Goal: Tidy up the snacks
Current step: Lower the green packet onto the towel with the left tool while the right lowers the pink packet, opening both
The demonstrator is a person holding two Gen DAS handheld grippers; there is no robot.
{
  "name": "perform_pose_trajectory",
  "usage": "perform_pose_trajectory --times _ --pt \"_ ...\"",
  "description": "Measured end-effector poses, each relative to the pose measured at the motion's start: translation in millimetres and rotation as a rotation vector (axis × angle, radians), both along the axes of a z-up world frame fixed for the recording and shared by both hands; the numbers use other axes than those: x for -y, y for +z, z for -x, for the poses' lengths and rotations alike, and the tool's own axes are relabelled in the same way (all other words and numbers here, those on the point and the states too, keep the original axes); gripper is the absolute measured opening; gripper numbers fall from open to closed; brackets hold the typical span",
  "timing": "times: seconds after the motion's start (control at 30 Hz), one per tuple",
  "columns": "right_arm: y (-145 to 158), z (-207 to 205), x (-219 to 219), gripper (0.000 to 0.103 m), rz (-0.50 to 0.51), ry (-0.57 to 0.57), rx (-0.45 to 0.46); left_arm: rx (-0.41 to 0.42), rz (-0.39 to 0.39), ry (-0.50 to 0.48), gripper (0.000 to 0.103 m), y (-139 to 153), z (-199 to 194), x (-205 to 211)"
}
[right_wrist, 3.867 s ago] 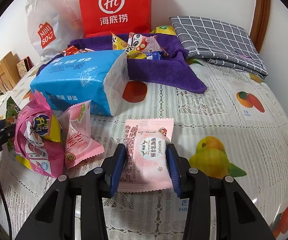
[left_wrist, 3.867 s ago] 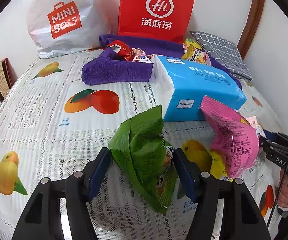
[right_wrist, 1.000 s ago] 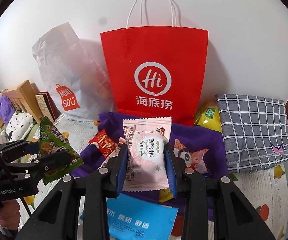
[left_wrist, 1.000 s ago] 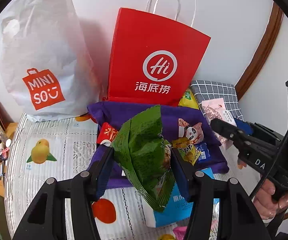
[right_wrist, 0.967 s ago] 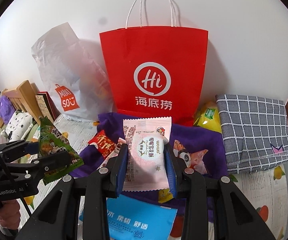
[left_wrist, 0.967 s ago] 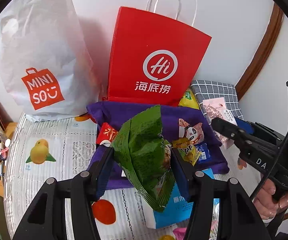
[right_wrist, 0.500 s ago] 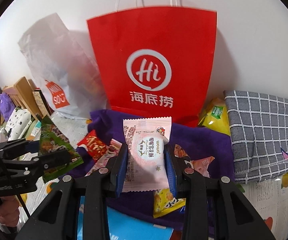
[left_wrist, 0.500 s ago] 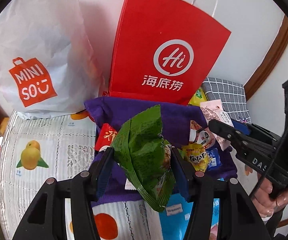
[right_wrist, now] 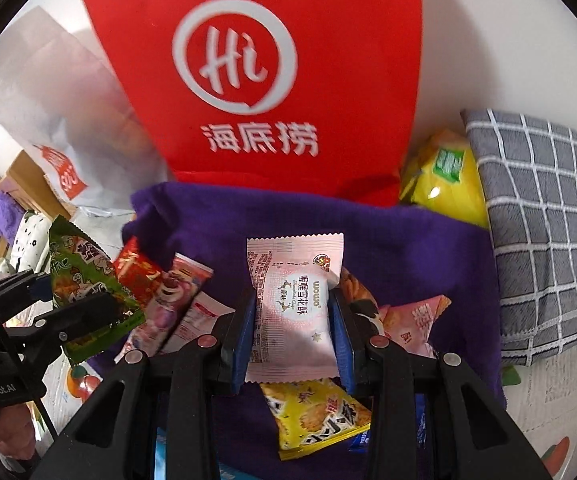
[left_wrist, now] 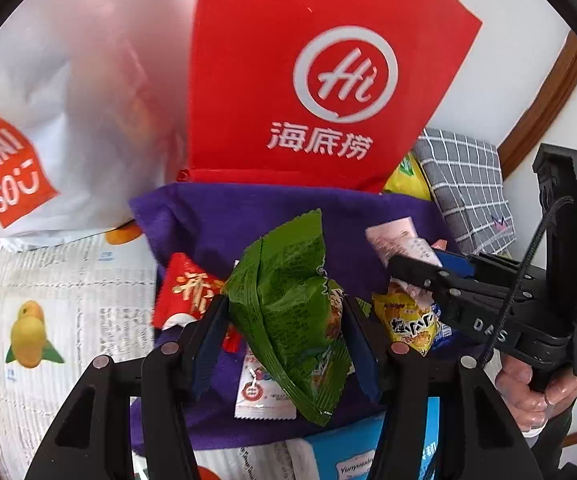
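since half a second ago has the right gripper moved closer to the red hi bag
Yes. The right gripper, shut on the pink snack packet, has moved toward the red bag, which now fills more of its view.

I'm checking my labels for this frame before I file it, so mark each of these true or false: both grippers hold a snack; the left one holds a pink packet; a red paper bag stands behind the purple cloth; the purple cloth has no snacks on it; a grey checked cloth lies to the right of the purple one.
1. Both grippers hold a snack. True: the left gripper and the right gripper each have jaws closed on a packet.
2. The left one holds a pink packet. False: it holds the green packet; the pink packet is in the right.
3. A red paper bag stands behind the purple cloth. True.
4. The purple cloth has no snacks on it. False: several lie there, including a yellow packet.
5. A grey checked cloth lies to the right. True.
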State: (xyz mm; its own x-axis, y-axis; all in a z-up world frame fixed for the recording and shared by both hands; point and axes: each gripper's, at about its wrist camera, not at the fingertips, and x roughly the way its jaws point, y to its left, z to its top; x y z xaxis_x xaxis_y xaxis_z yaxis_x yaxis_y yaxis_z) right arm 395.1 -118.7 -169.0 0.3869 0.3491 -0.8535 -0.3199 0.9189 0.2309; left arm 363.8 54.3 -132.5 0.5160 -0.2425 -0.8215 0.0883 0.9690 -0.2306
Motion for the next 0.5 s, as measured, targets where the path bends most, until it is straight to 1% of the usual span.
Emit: perform_pose_trajectory --times 0.07,0.1,0.2,0.23,0.33,0.5 --pt "-5.6 0.3 -1.3 0.037 -0.034 0.031 -0.042 -0.003 -0.006 -0.005 0.055 -3.0 -4.8 4.0" --pt "-7.0 0.7 -2.6 0.037 -0.029 0.039 -0.047 -0.007 -0.007 -0.008 0.055 -5.3 -7.9 6.5" --pt "-9.6 1.4 -4.8 0.037 0.044 0.017 -0.014 -0.020 -0.025 -0.012 0.055 -12.1 -12.6 9.9" --pt "-10.6 1.0 -4.7 0.037 0.055 0.017 -0.016 -0.022 -0.031 -0.013 0.055 -14.2 -13.9 11.3" --pt "-11.4 0.5 -1.0 0.037 0.030 0.017 -0.029 -0.031 -0.045 -0.015 0.055 -19.2 -16.5 14.6" --pt "-9.2 1.3 2.6 0.037 0.041 0.020 -0.021 -0.042 -0.046 -0.024 0.055 -24.9 -22.0 18.5"
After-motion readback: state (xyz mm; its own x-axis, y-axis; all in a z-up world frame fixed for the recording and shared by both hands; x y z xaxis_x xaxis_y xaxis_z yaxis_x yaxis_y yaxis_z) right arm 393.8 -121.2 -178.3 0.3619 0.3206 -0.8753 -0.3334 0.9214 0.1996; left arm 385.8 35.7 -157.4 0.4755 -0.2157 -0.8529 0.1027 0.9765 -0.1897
